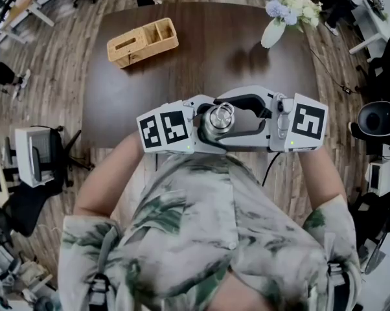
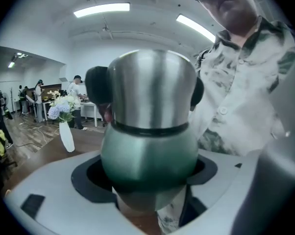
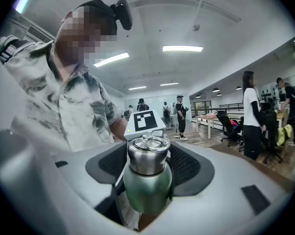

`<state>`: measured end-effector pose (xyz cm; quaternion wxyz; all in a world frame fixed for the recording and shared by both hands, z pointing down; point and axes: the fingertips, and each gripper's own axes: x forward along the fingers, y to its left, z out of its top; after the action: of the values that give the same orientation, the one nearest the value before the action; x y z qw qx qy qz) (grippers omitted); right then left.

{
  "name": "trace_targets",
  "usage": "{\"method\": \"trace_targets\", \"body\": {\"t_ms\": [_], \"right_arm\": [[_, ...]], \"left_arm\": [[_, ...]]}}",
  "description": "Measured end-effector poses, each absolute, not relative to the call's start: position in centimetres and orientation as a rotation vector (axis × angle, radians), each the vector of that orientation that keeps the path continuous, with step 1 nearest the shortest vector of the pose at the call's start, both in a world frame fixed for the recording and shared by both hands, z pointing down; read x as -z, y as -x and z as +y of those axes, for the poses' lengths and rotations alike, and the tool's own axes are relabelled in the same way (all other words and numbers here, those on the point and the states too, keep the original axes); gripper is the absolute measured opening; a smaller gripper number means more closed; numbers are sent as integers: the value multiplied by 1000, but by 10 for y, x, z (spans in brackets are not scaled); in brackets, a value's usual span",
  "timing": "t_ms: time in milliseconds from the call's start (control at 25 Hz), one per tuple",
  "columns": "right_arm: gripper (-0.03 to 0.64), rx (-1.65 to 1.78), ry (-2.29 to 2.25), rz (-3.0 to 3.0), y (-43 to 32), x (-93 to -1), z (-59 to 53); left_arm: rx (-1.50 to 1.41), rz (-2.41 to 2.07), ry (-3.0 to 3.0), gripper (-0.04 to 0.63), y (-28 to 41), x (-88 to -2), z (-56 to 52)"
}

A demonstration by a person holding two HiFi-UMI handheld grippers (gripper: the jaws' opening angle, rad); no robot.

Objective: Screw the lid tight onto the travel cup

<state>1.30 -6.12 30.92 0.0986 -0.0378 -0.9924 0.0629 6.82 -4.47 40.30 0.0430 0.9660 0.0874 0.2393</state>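
Step in hand: screwing the lid, between turns. The left gripper [image 2: 147, 182] is clamping the green body of the travel cup [image 2: 148, 153], with the dark pads pressing on both sides and keeping the cup upright. The cup is hanging in the air close to the person's chest, over the near edge of the table [image 1: 208, 50], not standing on it. The steel lid [image 3: 147, 156] is sitting on the cup's mouth with its ring handle on top; I'm not seeing a gap at the dark seam, but I cannot tell whether it's fully tight.

The right gripper [image 3: 148, 168] is standing with its jaws spread wide around the lid. The pads are flanking it and, by my reading, not pressing, so it is gripping nothing.

Next move, as a judgement: the right jaws are needing to close on the lid and twist it tight while the left gripper is bracing the body. The slick steel may be slipping in the pads.

Counting:
- one travel cup
- one lid
- two grippers
- one wooden box [image 1: 142, 42] and one vase of flowers [image 1: 273, 31], both far back on the table, well apart from the cup
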Motion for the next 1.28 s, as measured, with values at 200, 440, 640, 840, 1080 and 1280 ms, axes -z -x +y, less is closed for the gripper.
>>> {"method": "trace_targets", "body": {"t_ms": [200, 440, 640, 840, 1080, 1280], "right_arm": [[276, -167, 239, -2922, -9, -306, -52], [273, -154, 99, -2947, -10, -311, -59], [272, -156, -108, -2961, -9, -318, -72], [272, -135, -324, -2936, -11, -325, -84], [278, -145, -299, -2958, -12, -326, -79], [308, -119, -48, -2934, -12, -322, -65]], "left_arm": [[-746, 368, -2955, 393, -70, -401, -34], [-762, 265, -2953, 393, -67, -406, -44], [-759, 145, -2940, 392, -67, -413, -58], [-779, 4, -2927, 393, -68, -421, -74], [-779, 59, -2935, 393, -70, -423, -67], [-743, 232, -2948, 392, -70, -414, -47]]}}
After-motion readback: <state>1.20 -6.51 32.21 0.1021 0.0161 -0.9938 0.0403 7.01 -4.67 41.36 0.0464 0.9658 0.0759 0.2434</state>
